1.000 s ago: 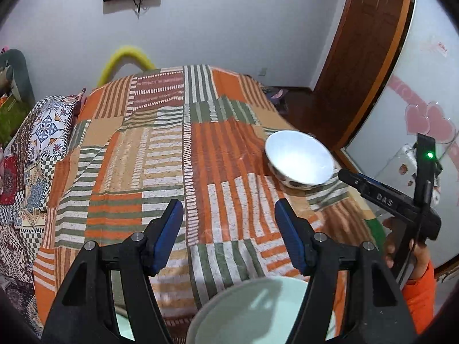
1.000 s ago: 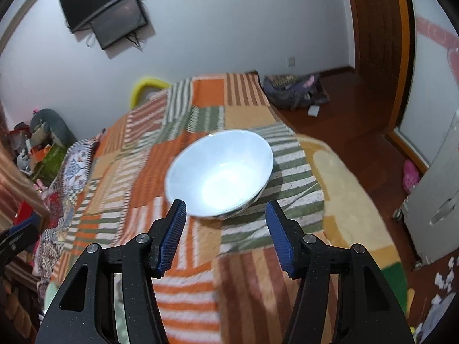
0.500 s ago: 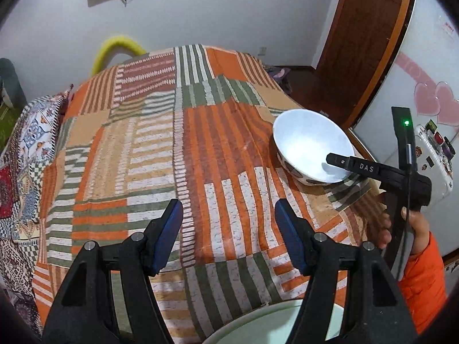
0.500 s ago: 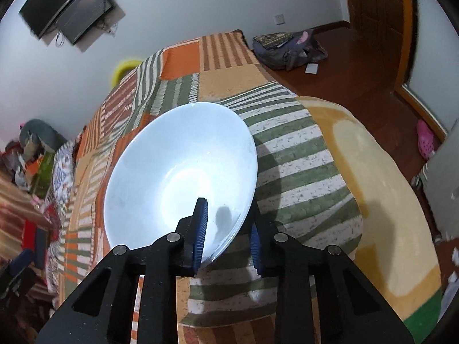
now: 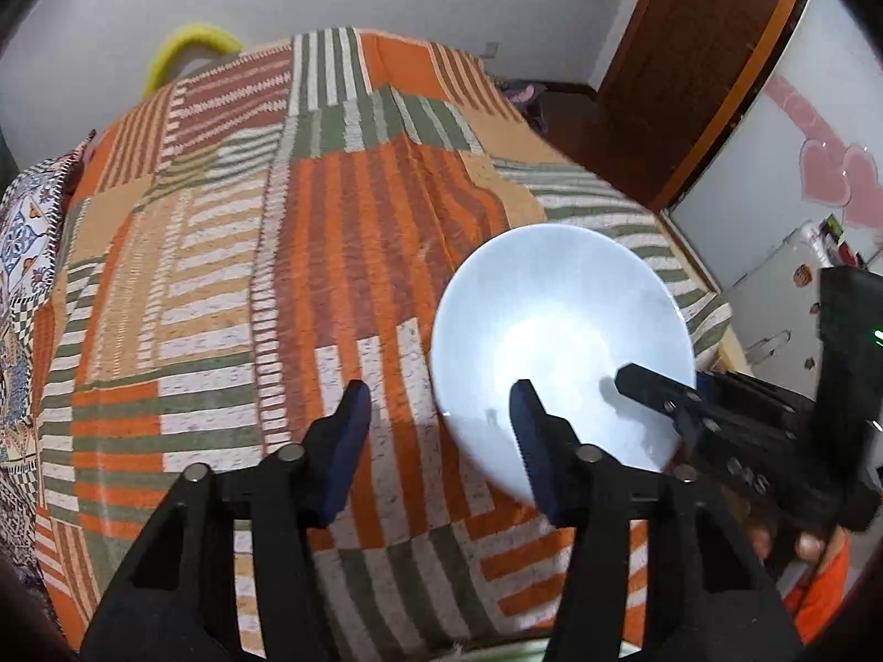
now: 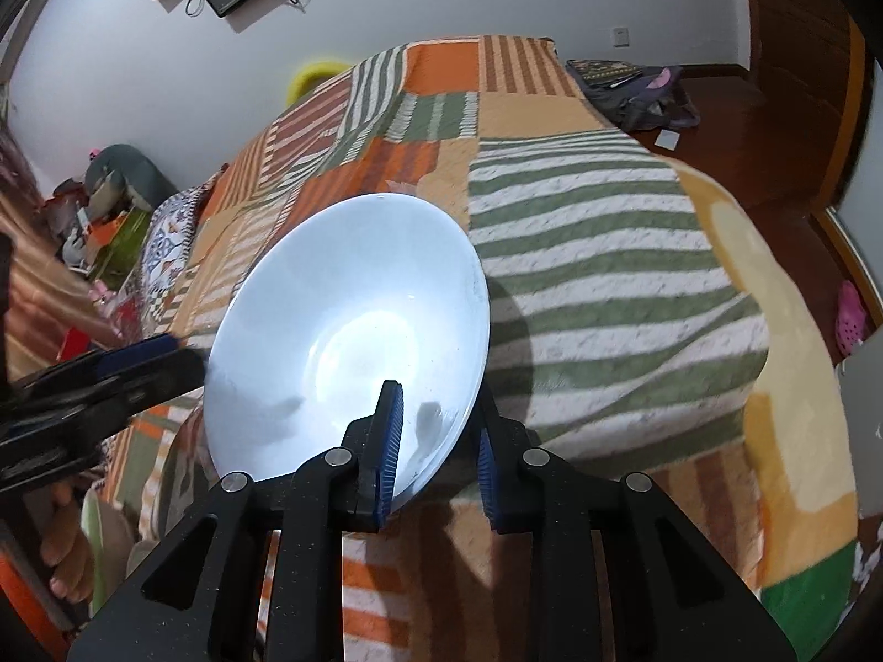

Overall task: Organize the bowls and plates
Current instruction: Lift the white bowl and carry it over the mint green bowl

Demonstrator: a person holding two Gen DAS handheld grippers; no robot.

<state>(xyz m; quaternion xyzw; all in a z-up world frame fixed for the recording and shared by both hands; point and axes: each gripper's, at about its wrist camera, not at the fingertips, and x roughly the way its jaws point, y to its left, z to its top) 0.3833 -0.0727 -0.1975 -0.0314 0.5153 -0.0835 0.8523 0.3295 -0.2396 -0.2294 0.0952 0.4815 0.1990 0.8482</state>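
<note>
A white bowl (image 6: pixel 342 331) is tilted and lifted off the striped bedspread (image 6: pixel 596 254). My right gripper (image 6: pixel 436 452) is shut on its near rim, one finger inside and one outside. In the left wrist view the same bowl (image 5: pixel 557 342) hangs at the right with the right gripper (image 5: pixel 662 397) clamped on its edge. My left gripper (image 5: pixel 441 430) is open and empty above the bedspread (image 5: pixel 276 276), its right finger in front of the bowl's left part. The left gripper also shows at the left edge of the right wrist view (image 6: pixel 94 386).
A pale green dish rim (image 5: pixel 496 654) shows at the bottom edge of the left wrist view, below the left gripper. A wooden door (image 5: pixel 695 55) and a white fridge (image 5: pixel 783 276) stand at the right. A bag (image 6: pixel 634 94) lies on the floor beyond the bed.
My right gripper has shut on the bowl's rim and lifted and tilted it off the bedspread. The bowl has come toward my left gripper, which stays open.
</note>
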